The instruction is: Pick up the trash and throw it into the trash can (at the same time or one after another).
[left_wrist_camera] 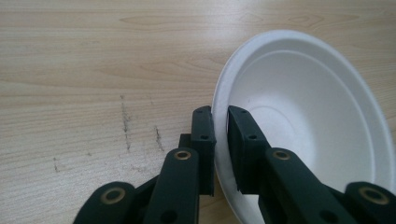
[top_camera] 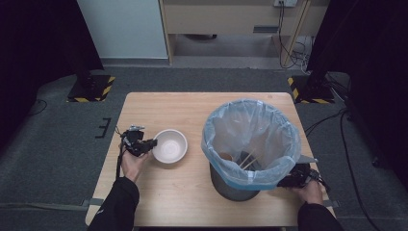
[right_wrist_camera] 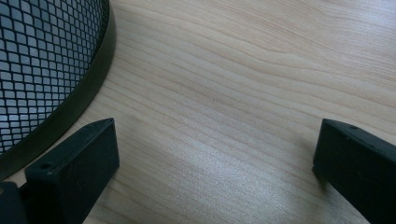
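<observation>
You are at a pale wooden table standing on grey carpet, with dark curtains down both sides of the high view and a light wall at the top. The biggest thing on it is the bin, right of centre in the high view: a dark mesh can lined with a pale blue bag that folds over its rim, with a few sticks and scraps lying inside. In the right gripper view its mesh wall and black base ring curve through the upper left corner.

The white bowl sits upright on the table just left of centre, near the bin but apart from it. In the left gripper view it takes up the right half of the frame.

Your left gripper is at the bowl's left edge, its jaws pinched onto the rim, one inside the bowl and one outside.

Your right gripper rests low at the lower right of the bin, its jaws spread wide over bare wood, holding nothing.
</observation>
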Motion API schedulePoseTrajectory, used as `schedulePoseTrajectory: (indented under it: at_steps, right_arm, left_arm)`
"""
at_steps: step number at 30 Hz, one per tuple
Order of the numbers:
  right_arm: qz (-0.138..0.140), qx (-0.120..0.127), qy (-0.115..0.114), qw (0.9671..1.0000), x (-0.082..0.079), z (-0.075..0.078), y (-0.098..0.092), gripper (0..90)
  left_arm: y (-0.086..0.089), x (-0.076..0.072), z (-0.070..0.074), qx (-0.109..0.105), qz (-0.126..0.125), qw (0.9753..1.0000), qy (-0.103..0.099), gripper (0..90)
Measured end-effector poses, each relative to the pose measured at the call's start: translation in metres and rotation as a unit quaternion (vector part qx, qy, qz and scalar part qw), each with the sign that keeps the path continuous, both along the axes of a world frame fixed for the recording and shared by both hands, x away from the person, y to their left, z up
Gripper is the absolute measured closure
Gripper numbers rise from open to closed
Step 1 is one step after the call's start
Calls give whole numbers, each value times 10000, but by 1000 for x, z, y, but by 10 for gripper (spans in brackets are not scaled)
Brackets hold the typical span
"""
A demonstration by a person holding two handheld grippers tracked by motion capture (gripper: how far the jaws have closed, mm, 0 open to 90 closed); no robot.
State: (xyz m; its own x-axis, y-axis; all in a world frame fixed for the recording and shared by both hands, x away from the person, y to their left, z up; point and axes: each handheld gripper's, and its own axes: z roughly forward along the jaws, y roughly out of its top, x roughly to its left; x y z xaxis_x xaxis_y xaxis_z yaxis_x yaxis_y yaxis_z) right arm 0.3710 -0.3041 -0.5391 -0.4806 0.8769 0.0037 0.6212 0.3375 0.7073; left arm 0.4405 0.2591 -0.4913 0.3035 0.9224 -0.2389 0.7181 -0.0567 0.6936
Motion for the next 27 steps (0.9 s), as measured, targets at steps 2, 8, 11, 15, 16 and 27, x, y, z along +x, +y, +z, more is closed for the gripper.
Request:
schedulePoseTrajectory:
  at_steps: [2,8,11,15,16,27]
  right_arm:
    - [4,-4,-10,10000,0,0,0,4]
    - [9,-7,-14,10000,0,0,0,4]
    - [9,-5,-11,10000,0,0,0,4]
    - [14,-7,-14,10000,0,0,0,4]
    - [14,-7,-14,10000,0,0,0,4]
    - [7,5,2,10000,0,0,1,4]
  left_arm:
    - [1,-1,3,-52,12,10000,-50,813]
    - [7,-6,19,-165,52,9993,-322,825]
    - [8,-9,30,-47,39,9986,-528,829]
    - [12,-16,45,-53,31,9967,-810,830]
    - [14,-17,48,-73,50,9962,-865,829]
    - [35,-33,84,-396,275,9883,-1446,830]
